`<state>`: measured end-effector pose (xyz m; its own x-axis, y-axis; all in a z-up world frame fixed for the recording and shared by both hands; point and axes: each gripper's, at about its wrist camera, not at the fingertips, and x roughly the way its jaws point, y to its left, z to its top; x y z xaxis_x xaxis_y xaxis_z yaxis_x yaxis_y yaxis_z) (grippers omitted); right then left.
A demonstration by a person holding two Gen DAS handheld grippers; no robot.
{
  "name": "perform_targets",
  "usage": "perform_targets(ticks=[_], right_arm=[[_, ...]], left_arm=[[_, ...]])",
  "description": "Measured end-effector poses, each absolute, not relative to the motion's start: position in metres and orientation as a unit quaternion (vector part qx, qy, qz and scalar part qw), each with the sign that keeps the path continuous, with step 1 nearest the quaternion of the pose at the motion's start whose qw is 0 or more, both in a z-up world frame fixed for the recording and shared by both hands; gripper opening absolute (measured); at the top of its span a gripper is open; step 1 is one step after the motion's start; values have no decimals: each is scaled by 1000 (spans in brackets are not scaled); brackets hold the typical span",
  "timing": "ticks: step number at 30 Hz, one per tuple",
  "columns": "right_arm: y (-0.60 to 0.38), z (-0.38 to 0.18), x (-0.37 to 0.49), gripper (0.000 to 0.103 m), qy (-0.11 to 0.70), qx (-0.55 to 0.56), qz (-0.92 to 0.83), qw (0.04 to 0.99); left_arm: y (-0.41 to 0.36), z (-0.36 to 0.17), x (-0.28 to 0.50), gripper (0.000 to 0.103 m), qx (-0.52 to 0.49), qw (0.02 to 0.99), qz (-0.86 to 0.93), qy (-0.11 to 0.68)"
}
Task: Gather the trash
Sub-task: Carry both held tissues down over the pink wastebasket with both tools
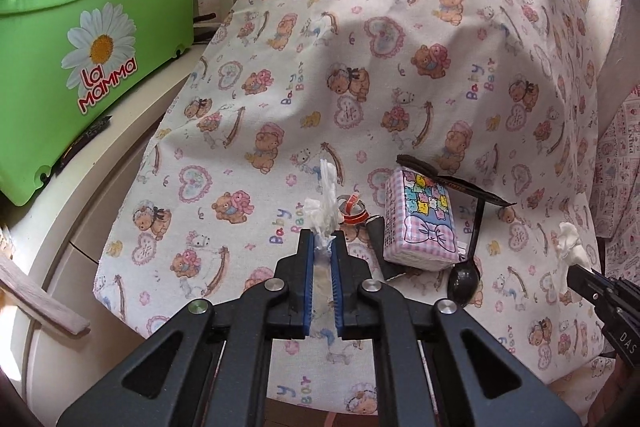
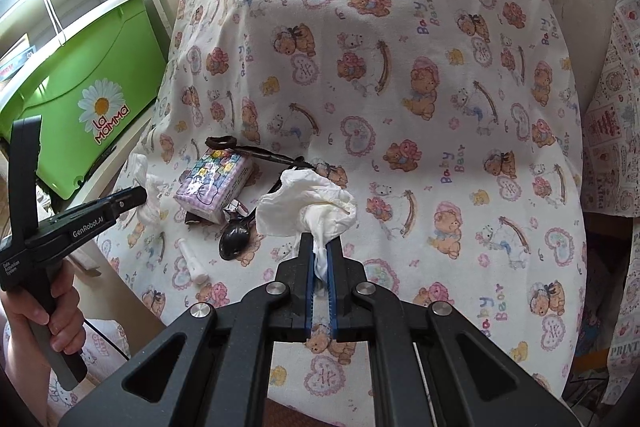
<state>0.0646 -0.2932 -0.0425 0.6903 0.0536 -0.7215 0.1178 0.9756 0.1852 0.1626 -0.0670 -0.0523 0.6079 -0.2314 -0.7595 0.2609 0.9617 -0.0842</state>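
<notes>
While the left gripper (image 1: 322, 237) pinches a clear plastic scrap (image 1: 326, 201) and the right gripper (image 2: 320, 242) clamps a crumpled white tissue (image 2: 308, 205), both held above the bear-print cloth (image 1: 400, 47), a tissue pack (image 1: 420, 219), black spoon (image 1: 464, 277) and scissors (image 2: 256, 151) lie there; a green bin (image 1: 92, 27) stands at the left.

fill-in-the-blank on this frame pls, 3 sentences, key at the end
1. Both grippers, left and right, are shut on crumpled ____.
2. The bin beside the cloth is ____ in colour.
3. The black spoon lies beside the ____ pack, bowl towards the camera.

Missing words: tissue; green; tissue
</notes>
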Motion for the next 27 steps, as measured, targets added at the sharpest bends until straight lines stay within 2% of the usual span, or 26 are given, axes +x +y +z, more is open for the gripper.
perform_targets(ticks=[9, 17, 27], right_arm=[[-293, -39, 55, 6, 383, 112, -25, 916], [-304, -38, 52, 6, 382, 111, -46, 916], [-301, -49, 48, 6, 402, 125, -36, 906]], left_arm=[[-61, -34, 138, 7, 12, 906, -177, 384], [-50, -45, 146, 7, -14, 878, -197, 435], [-19, -43, 161, 7, -116, 841, -221, 481]])
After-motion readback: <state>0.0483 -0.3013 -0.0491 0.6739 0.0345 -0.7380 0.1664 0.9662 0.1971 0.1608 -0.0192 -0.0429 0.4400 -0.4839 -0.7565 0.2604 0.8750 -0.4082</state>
